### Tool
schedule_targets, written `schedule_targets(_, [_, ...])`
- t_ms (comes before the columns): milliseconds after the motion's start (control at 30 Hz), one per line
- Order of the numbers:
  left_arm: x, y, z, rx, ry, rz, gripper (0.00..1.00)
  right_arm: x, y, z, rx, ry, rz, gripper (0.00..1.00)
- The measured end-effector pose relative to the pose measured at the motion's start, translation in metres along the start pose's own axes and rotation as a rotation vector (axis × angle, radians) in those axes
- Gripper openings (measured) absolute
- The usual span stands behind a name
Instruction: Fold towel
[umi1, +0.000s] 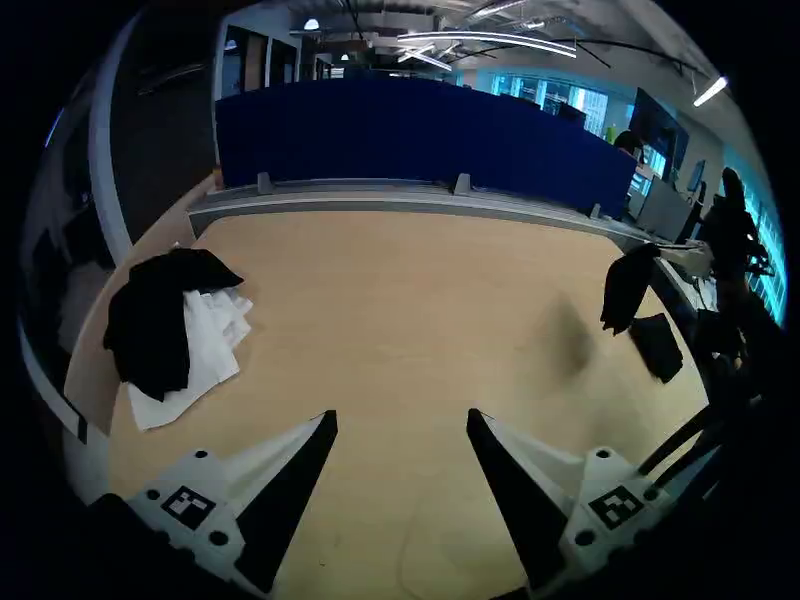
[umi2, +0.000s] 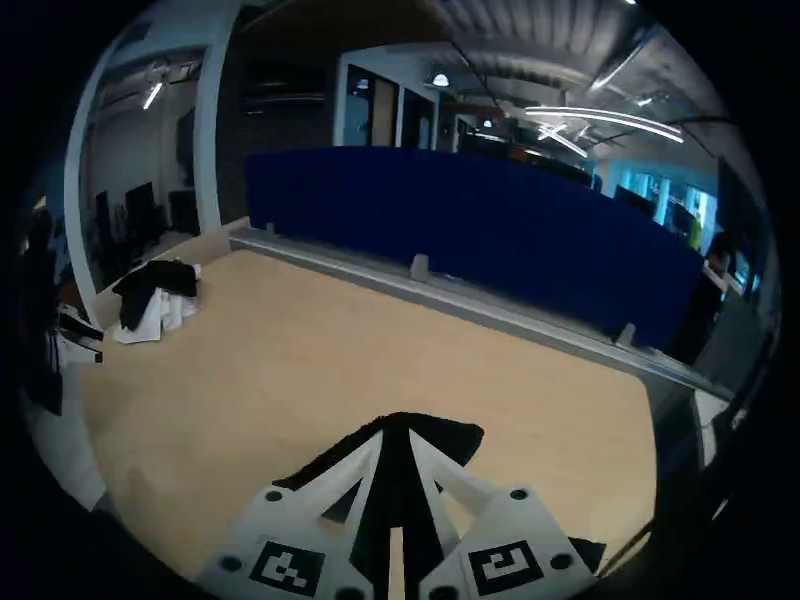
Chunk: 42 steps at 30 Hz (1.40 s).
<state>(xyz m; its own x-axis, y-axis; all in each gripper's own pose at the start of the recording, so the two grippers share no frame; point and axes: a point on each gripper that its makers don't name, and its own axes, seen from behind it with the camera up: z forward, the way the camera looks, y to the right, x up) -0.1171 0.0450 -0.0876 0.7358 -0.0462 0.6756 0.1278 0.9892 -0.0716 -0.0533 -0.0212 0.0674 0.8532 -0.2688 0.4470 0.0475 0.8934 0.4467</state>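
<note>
We clamp the right gripper (umi2: 396, 422) on the black towel (umi2: 450, 436) to carry it, with the left gripper (umi1: 400, 414) fingers apart, ready for a corner.

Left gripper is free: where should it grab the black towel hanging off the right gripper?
Likely the lowest dangling corner of the black towel, approached from the table-centre side by the open left gripper. The towel hangs limp from the shut right gripper, its bottom tip apparently clear of the table.
</note>
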Motion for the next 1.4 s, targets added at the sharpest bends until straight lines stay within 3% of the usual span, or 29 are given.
schedule_targets(267, [0.007, 0.019, 0.006, -0.009, -0.007, 0.013, 0.97, -0.020, 0.080, -0.026, -0.078, -0.032, 0.024, 0.03])
schedule_targets(467, [0.010, 0.035, 0.010, -0.019, -0.011, 0.033, 0.96, -0.040, 0.116, -0.036, -0.116, -0.063, 0.031, 0.03])
schedule_targets(700, [0.013, 0.049, 0.011, -0.032, -0.015, 0.050, 0.96, -0.058, 0.137, -0.047, -0.144, -0.085, 0.046, 0.03])
schedule_targets(1067, [0.017, 0.059, 0.006, -0.039, -0.017, 0.072, 0.96, -0.092, 0.164, -0.076, -0.203, -0.106, 0.106, 0.03])
schedule_targets(1400, [0.013, 0.063, 0.005, -0.042, -0.025, 0.089, 0.97, -0.175, 0.186, -0.121, -0.283, -0.196, 0.199, 0.03])
